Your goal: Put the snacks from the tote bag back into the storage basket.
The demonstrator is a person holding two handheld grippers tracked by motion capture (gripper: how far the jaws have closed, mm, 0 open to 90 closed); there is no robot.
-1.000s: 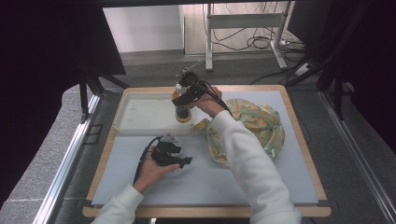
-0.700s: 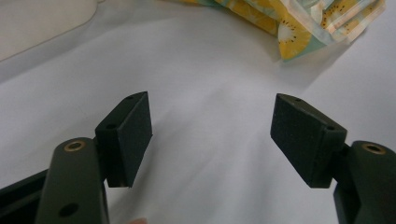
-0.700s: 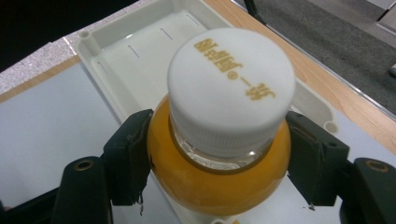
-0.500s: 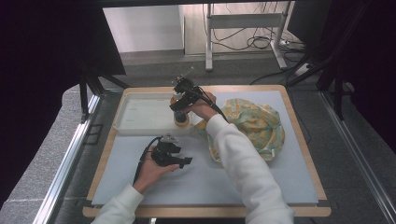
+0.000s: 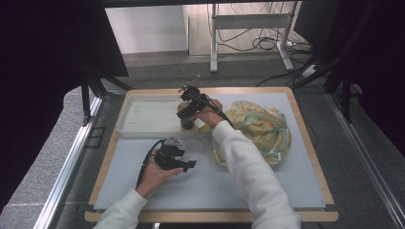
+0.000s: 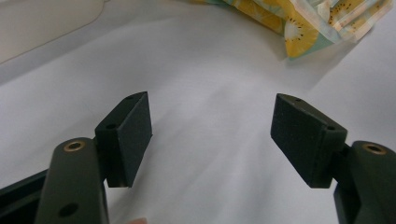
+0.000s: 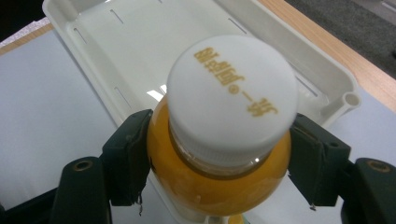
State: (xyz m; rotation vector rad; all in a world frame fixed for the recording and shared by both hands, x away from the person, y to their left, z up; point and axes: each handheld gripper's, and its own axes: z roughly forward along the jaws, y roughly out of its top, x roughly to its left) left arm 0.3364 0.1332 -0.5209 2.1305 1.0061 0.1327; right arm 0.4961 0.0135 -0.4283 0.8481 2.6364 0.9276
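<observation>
My right gripper (image 7: 219,149) is shut on a bottle of orange juice (image 7: 219,177) with a white printed cap (image 7: 232,93), holding it by the shoulder over the near rim of a white tray (image 7: 154,42). In the high view the right gripper (image 5: 187,117) holds the bottle (image 5: 187,125) at the right end of the tray (image 5: 145,117). My left gripper (image 5: 188,165) rests low over the white mat, its jaws wide open with nothing between them (image 6: 212,135). A crumpled cloth bag with a kiwi print (image 5: 260,129) lies to the right, its edge (image 6: 303,28) ahead of the left gripper.
A white mat (image 5: 210,186) covers the wooden table (image 5: 315,143). The tray holds nothing. Black frame posts and cables stand beyond the far edge. A metal rail (image 5: 67,167) runs along the left side.
The right gripper has carried the bottle leftward and slightly nearer the tray's right end. The left gripper has stayed in place.
</observation>
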